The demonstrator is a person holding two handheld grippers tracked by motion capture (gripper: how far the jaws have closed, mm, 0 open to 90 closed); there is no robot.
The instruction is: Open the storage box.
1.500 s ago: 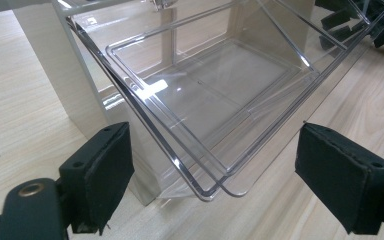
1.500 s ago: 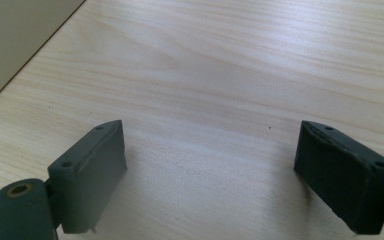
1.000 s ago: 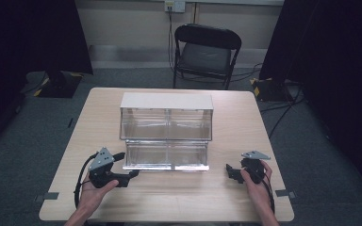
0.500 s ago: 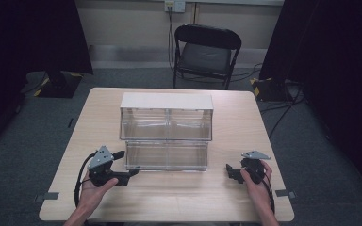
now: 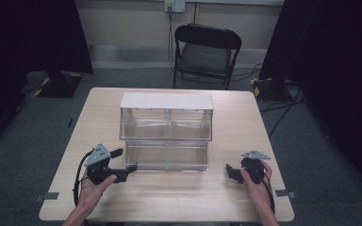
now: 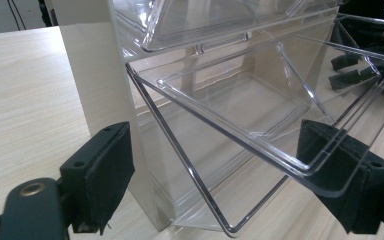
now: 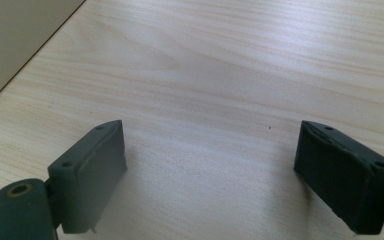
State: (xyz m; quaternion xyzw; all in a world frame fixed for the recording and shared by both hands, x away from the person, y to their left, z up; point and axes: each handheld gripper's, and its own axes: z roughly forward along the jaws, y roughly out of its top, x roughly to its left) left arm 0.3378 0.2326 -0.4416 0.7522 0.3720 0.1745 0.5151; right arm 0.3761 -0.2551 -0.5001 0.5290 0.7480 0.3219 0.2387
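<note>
A clear plastic two-tier bin unit [image 5: 167, 123] with a white top and white side walls stands in the middle of the wooden table [image 5: 184, 200]. Its lower bin [image 6: 240, 105] is tilted outward and holds nothing. My left gripper [image 5: 131, 169] lies level at the unit's front left corner. In the left gripper view its jaws [image 6: 215, 185] stand apart, open, with the white side wall's edge [image 6: 105, 85] and the lower bin's corner between them. My right gripper [image 5: 228, 170] rests to the right of the unit, apart from it. Its jaws [image 7: 210, 175] are open over bare wood.
A black folding chair [image 5: 206, 52] stands behind the table's far edge. Cables lie on the grey floor at the right. The table's near edge runs just below both hands. Bare table lies in front of the unit between the grippers.
</note>
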